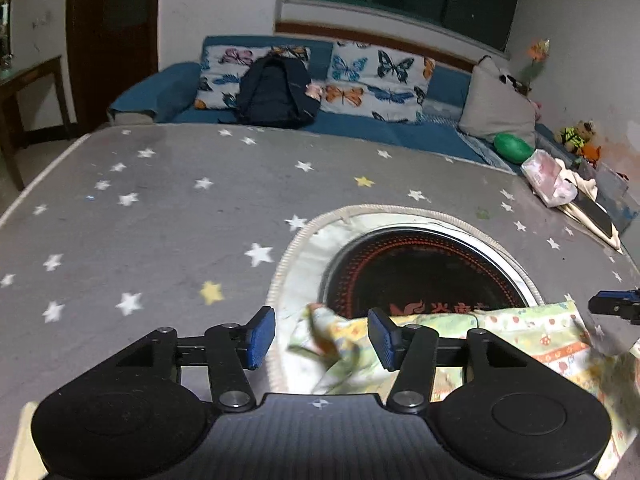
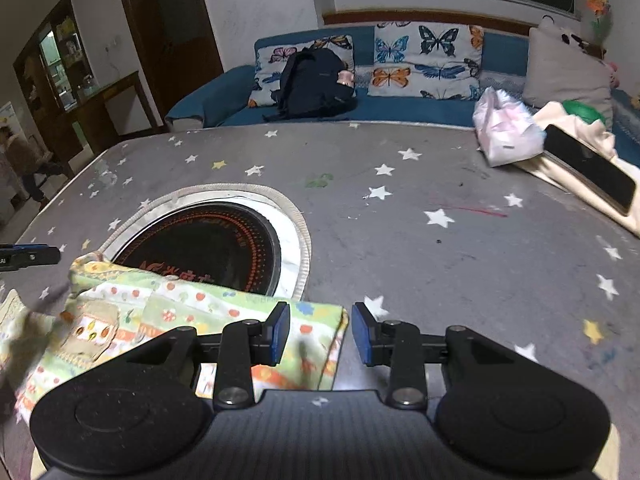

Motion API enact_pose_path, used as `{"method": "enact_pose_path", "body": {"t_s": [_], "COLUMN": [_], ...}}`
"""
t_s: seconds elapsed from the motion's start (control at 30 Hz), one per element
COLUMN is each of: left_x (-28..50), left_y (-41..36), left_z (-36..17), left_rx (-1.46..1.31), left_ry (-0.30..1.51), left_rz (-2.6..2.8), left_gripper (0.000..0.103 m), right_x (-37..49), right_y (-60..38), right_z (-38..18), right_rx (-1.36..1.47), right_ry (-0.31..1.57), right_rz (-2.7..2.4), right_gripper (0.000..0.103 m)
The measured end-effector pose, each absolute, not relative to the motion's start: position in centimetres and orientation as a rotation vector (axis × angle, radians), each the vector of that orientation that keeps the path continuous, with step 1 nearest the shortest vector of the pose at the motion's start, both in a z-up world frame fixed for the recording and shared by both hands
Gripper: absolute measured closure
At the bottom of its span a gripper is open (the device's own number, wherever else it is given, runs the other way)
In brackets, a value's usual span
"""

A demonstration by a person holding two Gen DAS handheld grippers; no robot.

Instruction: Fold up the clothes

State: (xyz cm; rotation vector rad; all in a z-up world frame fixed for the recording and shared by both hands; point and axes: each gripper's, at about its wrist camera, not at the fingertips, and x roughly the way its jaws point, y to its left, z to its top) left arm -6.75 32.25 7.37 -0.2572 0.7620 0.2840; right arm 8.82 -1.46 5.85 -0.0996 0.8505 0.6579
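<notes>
Left hand-held gripper (image 1: 321,339): held low over the near edge of the counter (image 1: 160,208), pointing forward; its two blue-padded fingers (image 1: 261,338) are spread wide with nothing between them, above the crumpled left end of the garment (image 1: 520,336).

Right hand-held gripper (image 2: 320,334): same low, forward pose; fingers spread, straddling the garment's right edge without gripping it.

Garment, one: small, soft cotton-like cloth, pale green with bands of orange, red and yellow print. It lies flat along the near side of the counter, its far edge overlapping the round cooktop (image 2: 208,240).

Counter, one: covered in a grey cloth scattered with white and a few yellow stars, faintly stained.

Cooktop, one: black glassy disc with rings of red-orange dots, set in a white surround with a ribbed, rope-like rim.

On the counter's far right: one pink-and-white plastic bag (image 2: 506,132), crinkled; one black slab-shaped phone (image 2: 588,168) lying on cream cloth.

Behind the counter: one blue sofa (image 1: 160,96); two butterfly-print cushions (image 1: 376,80); one plain grey cushion (image 1: 496,104); one dark backpack (image 1: 276,92), leaning upright.
</notes>
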Motion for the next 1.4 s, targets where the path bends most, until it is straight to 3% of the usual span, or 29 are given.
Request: {"method": "enact_pose_path", "body": {"t_s": [0.27, 0.3, 0.53, 0.63, 0.67, 0.73, 1.2, 1.4], "left_x": [-3.9, -3.6, -2.9, -2.8, -2.9, -3.3, -11.0, -16.3], "left_y": [32.2, 32.1, 31.7, 31.8, 31.7, 31.7, 30.9, 30.3], "left_z": [5.0, 4.8, 3.8, 3.9, 4.1, 4.5, 9.4, 8.9], "left_rx": [-0.253, -0.250, -0.232, -0.241, -0.245, -0.260, -0.351, -0.312], "left_ry": [0.825, 0.832, 0.841, 0.830, 0.824, 0.804, 0.627, 0.616], "left_rz": [0.241, 0.233, 0.207, 0.198, 0.194, 0.176, -0.055, -0.132], "left_gripper": [0.052, 0.061, 0.087, 0.094, 0.095, 0.096, 0.097, 0.097], "right_x": [10.6, 10.7, 10.8, 10.9, 10.9, 10.9, 3.9, -1.5], "right_y": [-0.4, -0.4, -0.1, 0.0, -0.1, -0.4, -2.4, -3.7], "right_z": [3.7, 3.4, 2.8, 2.8, 2.8, 3.0, 8.8, 9.2], "right_rx": [-0.093, -0.093, -0.091, -0.098, -0.086, -0.054, -0.121, -0.253], "right_ry": [0.904, 0.909, 0.916, 0.913, 0.913, 0.913, 0.713, 0.650], "right_rz": [0.666, 0.667, 0.677, 0.672, 0.670, 0.675, 0.858, 0.960], "right_gripper": [0.069, 0.069, 0.069, 0.080, 0.090, 0.092, 0.096, 0.098]}}
